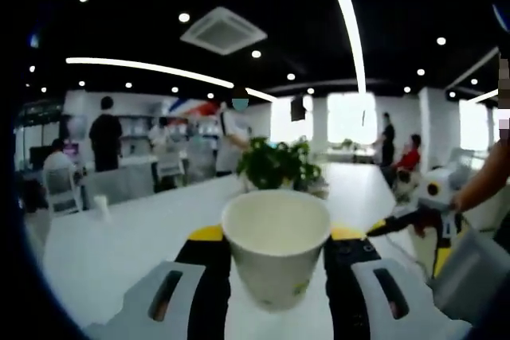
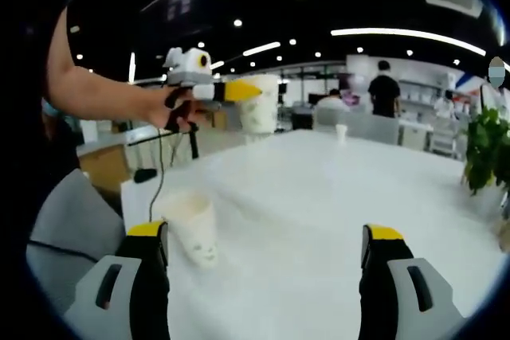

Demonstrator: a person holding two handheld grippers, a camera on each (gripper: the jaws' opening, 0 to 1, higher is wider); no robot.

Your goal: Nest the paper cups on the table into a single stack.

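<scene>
A white paper cup (image 1: 276, 246) stands upright between my left gripper's (image 1: 275, 238) yellow-tipped jaws, which are shut on its sides. From the right gripper view that same gripper (image 2: 249, 95) hangs above the table's far left, the held cup (image 2: 260, 111) in its jaws and a hand (image 2: 179, 107) on its handle. A second white cup (image 2: 195, 228) stands on the white table (image 2: 319, 205) just right of my right gripper's left jaw. My right gripper (image 2: 267, 254) is open wide with nothing between its jaws; it also shows at the right of the left gripper view (image 1: 414, 224).
A small cup (image 2: 341, 133) stands far back on the table, also seen as a small cup (image 1: 102, 206) at the left. A potted plant (image 1: 277, 163) sits mid-table, its leaves (image 2: 486, 149) at the right. Chairs and several people are beyond.
</scene>
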